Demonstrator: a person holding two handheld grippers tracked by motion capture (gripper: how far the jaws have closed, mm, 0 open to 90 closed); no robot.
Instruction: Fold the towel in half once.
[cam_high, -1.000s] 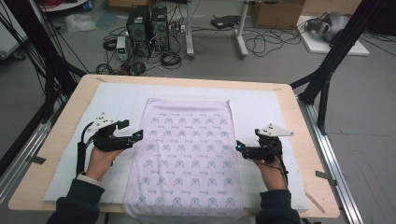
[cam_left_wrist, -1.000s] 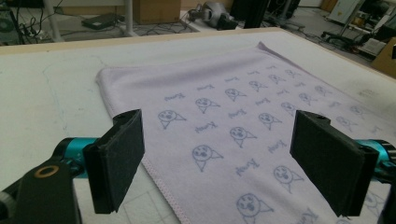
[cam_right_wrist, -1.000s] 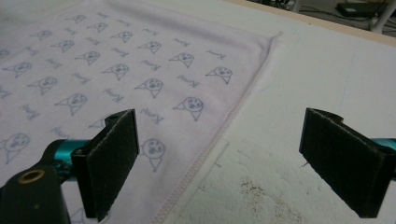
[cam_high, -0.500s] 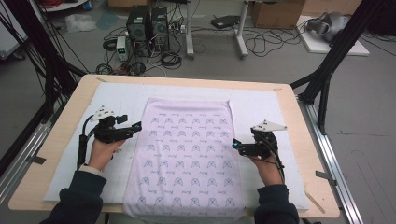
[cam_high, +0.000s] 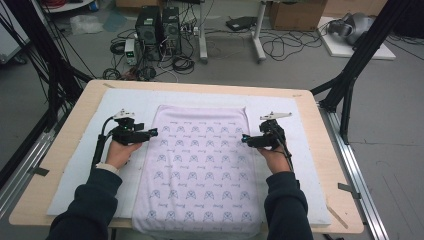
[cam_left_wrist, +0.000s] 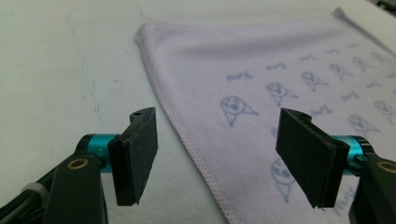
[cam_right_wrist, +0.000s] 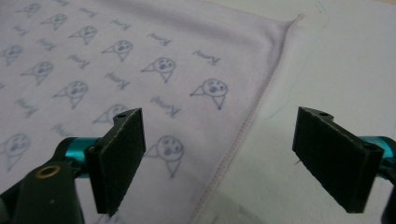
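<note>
From the high view, the pale lilac printed cloth (cam_high: 200, 170) lies flat on the white mat (cam_high: 80, 170); my left gripper (cam_high: 153, 133) sits at its nine o'clock edge, my right gripper (cam_high: 244, 139) at three o'clock.

In the left gripper view, my jaws, just closing a little, gape wide astride the stitched hem (cam_left_wrist: 187, 135), holding nothing.

In the right gripper view, likewise: closing slightly, wide apart, empty, straddling the hem (cam_right_wrist: 243, 135).

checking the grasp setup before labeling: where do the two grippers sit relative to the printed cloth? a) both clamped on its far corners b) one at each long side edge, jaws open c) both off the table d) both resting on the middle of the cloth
b: in the high view the left gripper and right gripper flank the cloth at its side hems, and each gripper view shows its jaws apart, straddling the hem.
</note>
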